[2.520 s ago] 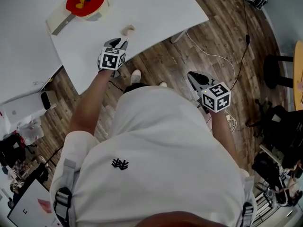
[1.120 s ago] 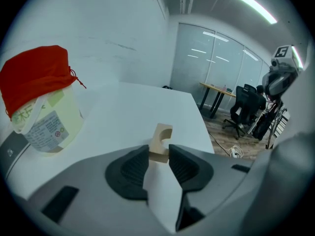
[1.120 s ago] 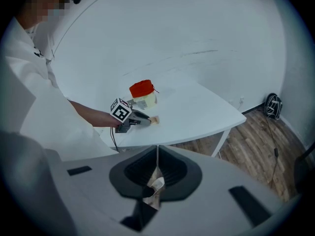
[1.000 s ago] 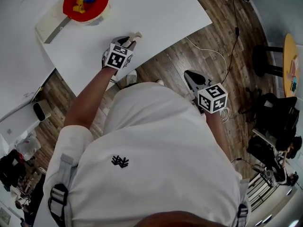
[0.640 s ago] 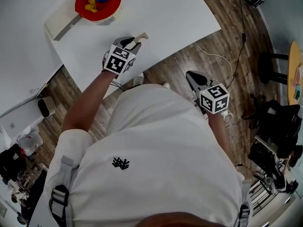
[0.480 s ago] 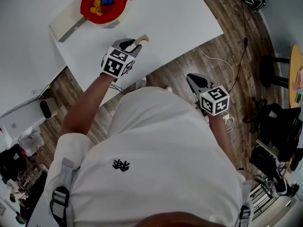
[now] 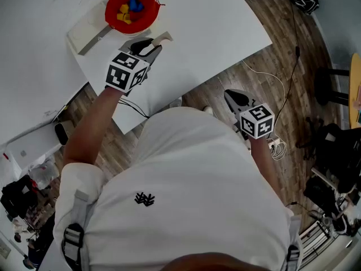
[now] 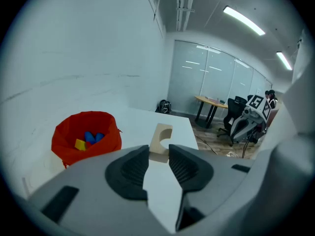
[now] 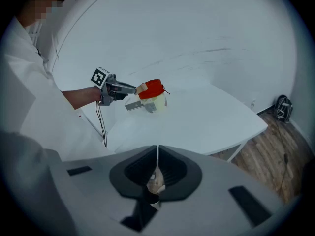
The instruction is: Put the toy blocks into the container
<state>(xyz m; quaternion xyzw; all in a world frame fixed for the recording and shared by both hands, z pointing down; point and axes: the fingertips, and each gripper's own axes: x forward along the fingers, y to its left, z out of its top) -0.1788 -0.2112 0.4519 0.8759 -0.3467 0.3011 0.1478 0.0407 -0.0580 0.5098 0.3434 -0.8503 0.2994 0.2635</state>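
Left tongs [image 8: 158, 153] clamp a beige block [image 8: 160, 135] above the bench [image 7: 217, 16] near the red container [image 7: 148, 19]; right tongs [image 9: 157, 156] are closed, empty.

Your left gripper [image 7: 153, 44] is over the white table [image 7: 214, 16], with its marker cube turned towards you. A pale wooden block [image 7: 164, 38] projects from between its jaw tips, gripped at one end. The block is near the red container [image 7: 148, 18], at its lower right in the frame and apart from it. Blue and yellow blocks [image 7: 128, 9] lie inside the container. The container stands at one end of a cream flat board [image 7: 84, 31] on the table. Your right gripper [image 7: 231, 94] is off the table, well apart from the left one. It is over the wood floor [image 7: 304, 66] and points away from you.
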